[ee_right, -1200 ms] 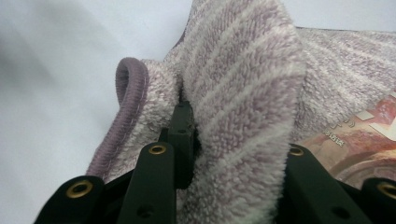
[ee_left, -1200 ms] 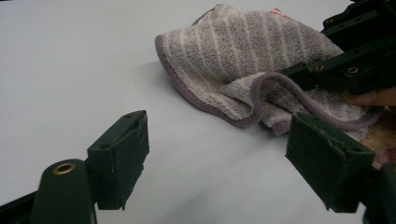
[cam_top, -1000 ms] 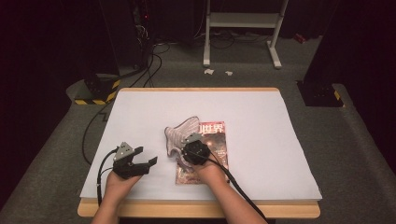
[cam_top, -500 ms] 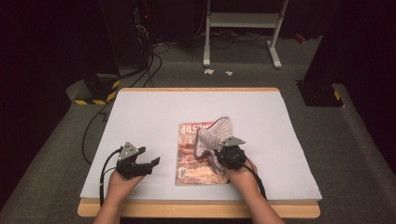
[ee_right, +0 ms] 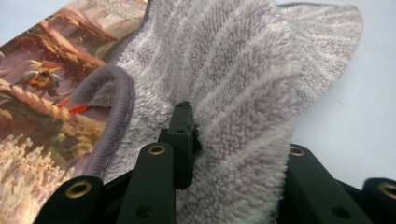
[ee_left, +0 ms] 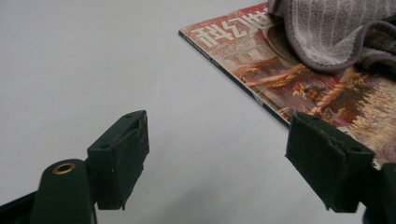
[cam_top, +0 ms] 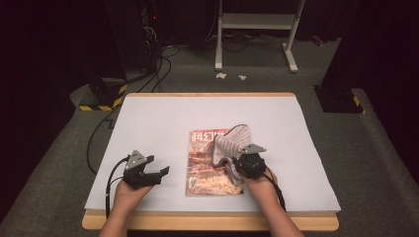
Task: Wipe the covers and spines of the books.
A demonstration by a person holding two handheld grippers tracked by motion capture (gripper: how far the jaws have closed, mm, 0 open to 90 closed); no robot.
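We have the towel pinched in our right claw, its jaws closed on a thick fold of the striped pile, and it lies bunched over the right half of the magazine in the middle of the worktop. Our left claw rests wide apart and holding nothing, just left of the magazine. The step in hand looks like wiping the cover. To do it well, we should press the cloth flat, not lift it, drag in straight strokes across the cover, and perhaps pin the magazine's near edge with the left claw so it does not slide.
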